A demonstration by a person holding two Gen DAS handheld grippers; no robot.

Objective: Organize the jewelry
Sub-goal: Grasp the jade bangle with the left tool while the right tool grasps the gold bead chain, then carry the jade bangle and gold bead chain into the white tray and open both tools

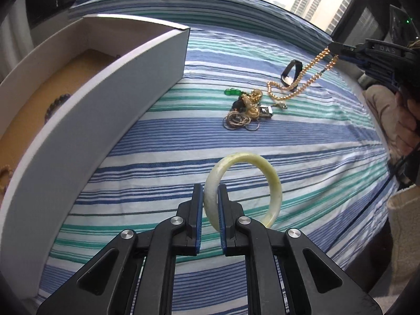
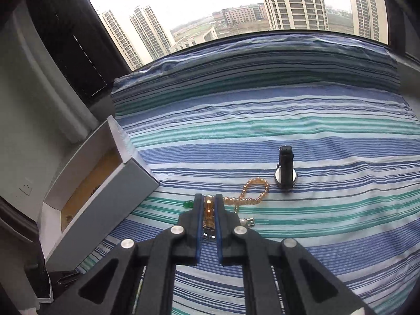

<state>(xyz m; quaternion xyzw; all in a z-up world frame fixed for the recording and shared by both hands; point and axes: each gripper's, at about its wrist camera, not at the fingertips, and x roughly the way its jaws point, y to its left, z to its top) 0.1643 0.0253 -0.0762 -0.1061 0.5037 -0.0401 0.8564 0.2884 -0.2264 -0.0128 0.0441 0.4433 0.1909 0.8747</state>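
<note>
My left gripper (image 1: 210, 187) is shut on a pale green-white bangle (image 1: 273, 181), held upright above the striped cloth. To its left stands the open white box (image 1: 105, 120), with a dark bead bracelet (image 1: 56, 105) on its tan floor. My right gripper (image 1: 331, 46) is at the right, shut on a gold bead chain (image 1: 302, 74) that hangs down to the cloth. In the right wrist view the right gripper (image 2: 209, 197) pinches gold beads, and the gold bead chain (image 2: 256, 191) loops on the cloth just beyond. The box (image 2: 115, 197) lies to its left.
A pile of jewelry (image 1: 249, 107) with thin rings, gold pieces and green beads (image 1: 232, 92) lies mid-cloth. A black watch (image 1: 291, 72) (image 2: 285, 170) stands beside the chain. The striped cloth (image 2: 315, 131) runs back to a window. A person's hand (image 1: 404, 120) holds the right gripper.
</note>
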